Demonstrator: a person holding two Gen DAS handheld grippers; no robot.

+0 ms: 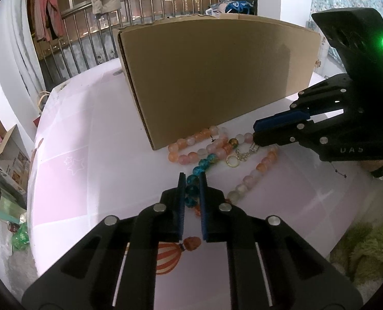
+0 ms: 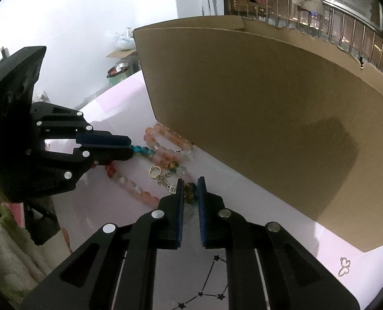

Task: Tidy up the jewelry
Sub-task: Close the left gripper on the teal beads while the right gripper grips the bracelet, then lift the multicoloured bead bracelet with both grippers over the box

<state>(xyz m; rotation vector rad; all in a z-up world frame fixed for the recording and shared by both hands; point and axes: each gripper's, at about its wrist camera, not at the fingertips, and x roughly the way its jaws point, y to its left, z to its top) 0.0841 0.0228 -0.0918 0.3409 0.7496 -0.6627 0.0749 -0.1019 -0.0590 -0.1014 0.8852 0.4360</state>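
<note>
Left gripper (image 1: 192, 180) clenched on blue beads (image 1: 191, 192), right gripper (image 2: 190, 184) clenched on dark bead (image 2: 190, 193), cardboard box (image 1: 212, 77) just behind.

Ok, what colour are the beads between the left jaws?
Blue-teal beads, clearest in the left wrist view.

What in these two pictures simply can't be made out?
- Inside of the cardboard box: in both wrist views only its outer wall shows.
- How the bead strands connect: they overlap, and the left gripper covers part of the blue beads.
- The small silver charm: too small to read in either view.
- What the right gripper pinches beyond one dark bead: its fingers hide the rest.
</note>
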